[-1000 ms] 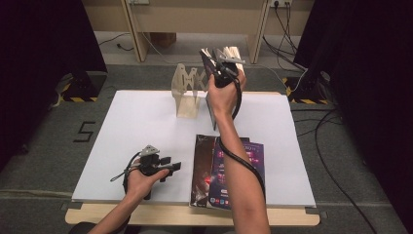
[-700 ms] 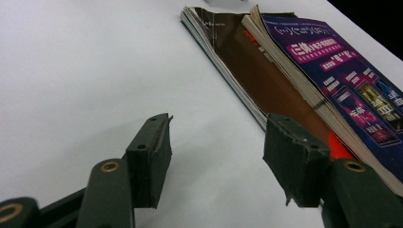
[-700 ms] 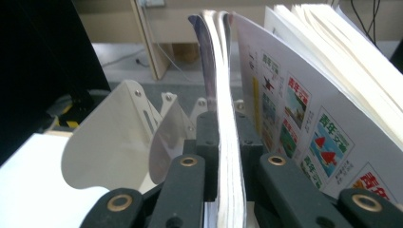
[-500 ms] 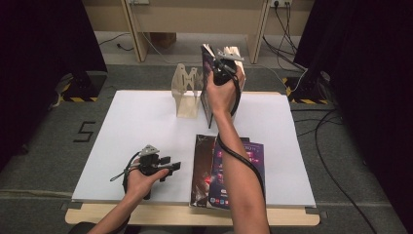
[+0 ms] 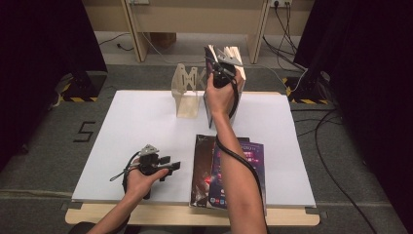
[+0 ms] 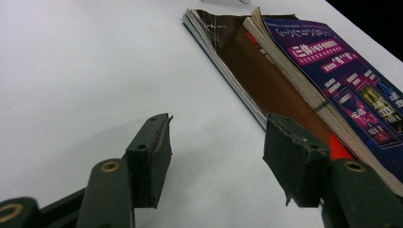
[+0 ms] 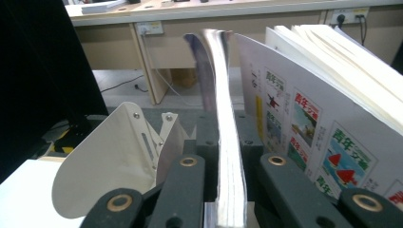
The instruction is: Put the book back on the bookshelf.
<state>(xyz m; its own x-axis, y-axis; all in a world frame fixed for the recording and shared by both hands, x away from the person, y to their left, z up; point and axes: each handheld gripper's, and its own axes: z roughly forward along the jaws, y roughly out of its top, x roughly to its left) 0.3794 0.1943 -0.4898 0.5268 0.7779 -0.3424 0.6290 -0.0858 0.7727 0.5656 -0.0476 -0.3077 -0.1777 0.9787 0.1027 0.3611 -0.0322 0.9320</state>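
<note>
Glossy magazine (image 7: 223, 142) stands upright by the wooden rack (image 5: 187, 92), pinched in my right hand-held gripper (image 5: 221, 73)'s just-closed jaws; its floppy pages could bow and slip loose

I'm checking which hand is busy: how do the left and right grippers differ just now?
The left gripper lies low over the table with jaws apart and nothing between them; the right gripper is raised and clamped on an upright magazine beside the rack. Its jaws have just been closing. Both have black jaws and trailing cables.
</note>
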